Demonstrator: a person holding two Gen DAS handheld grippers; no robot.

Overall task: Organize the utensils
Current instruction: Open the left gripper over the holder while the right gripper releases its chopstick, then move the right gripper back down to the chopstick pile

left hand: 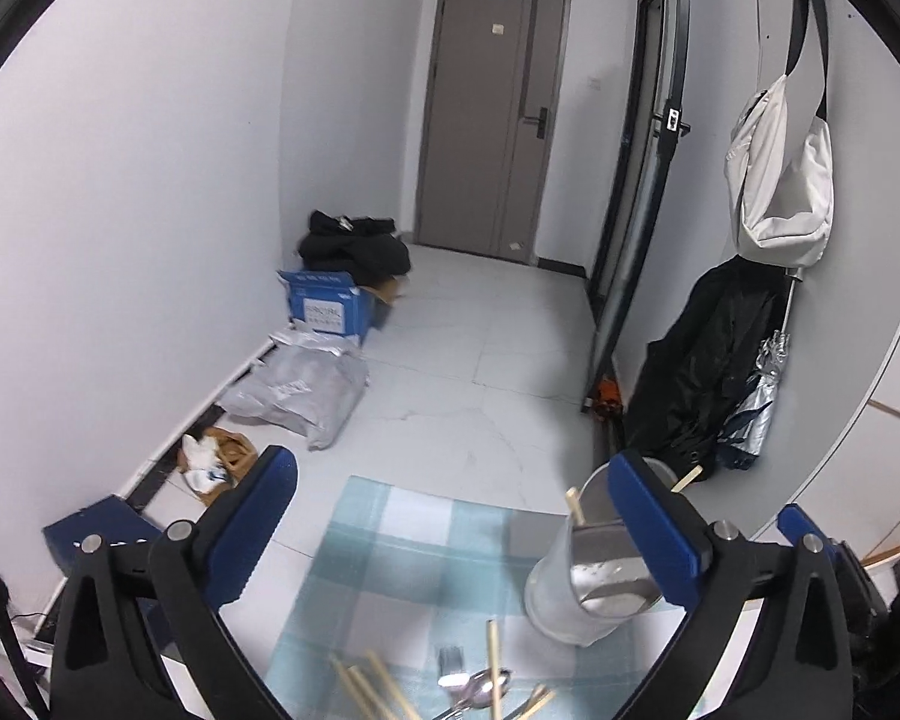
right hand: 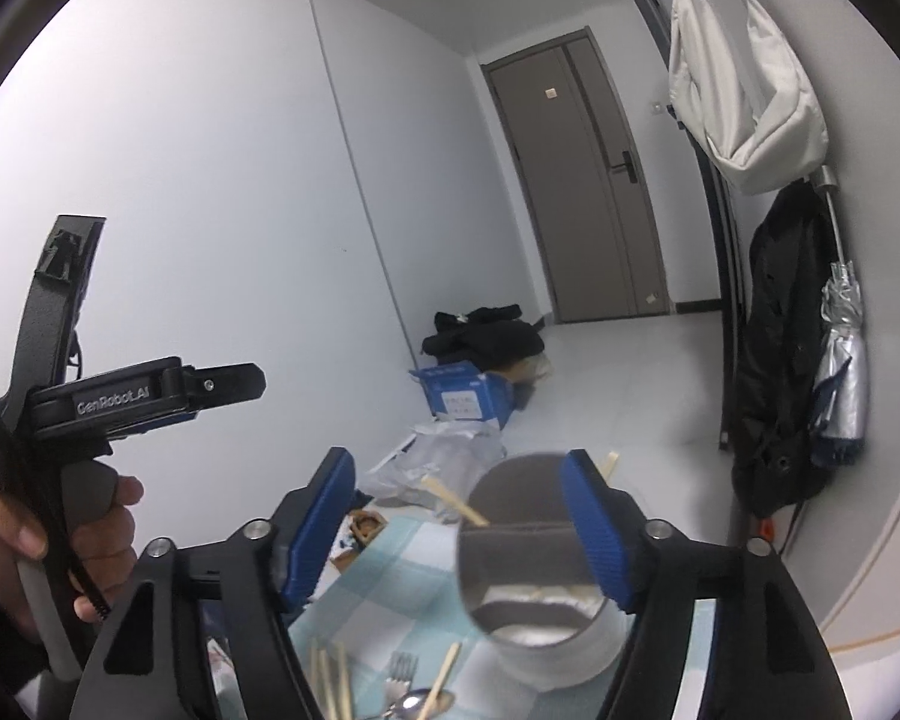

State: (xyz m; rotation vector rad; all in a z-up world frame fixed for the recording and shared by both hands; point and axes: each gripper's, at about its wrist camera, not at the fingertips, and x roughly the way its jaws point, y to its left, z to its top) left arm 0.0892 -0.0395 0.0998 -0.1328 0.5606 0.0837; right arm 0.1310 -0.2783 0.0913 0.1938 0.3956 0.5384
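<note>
I hold both grippers tilted down over the checked cloth (left hand: 390, 546), left gripper (left hand: 456, 534) and right gripper (right hand: 468, 534) spread wide and empty, steel cup (left hand: 576, 588) upright beside loose chopsticks (left hand: 378, 690).

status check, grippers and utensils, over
Left gripper open, empty. Right gripper open, empty. Two chopsticks in metal cup; more chopsticks, fork, spoon loose on cloth. Nothing in the way.
</note>
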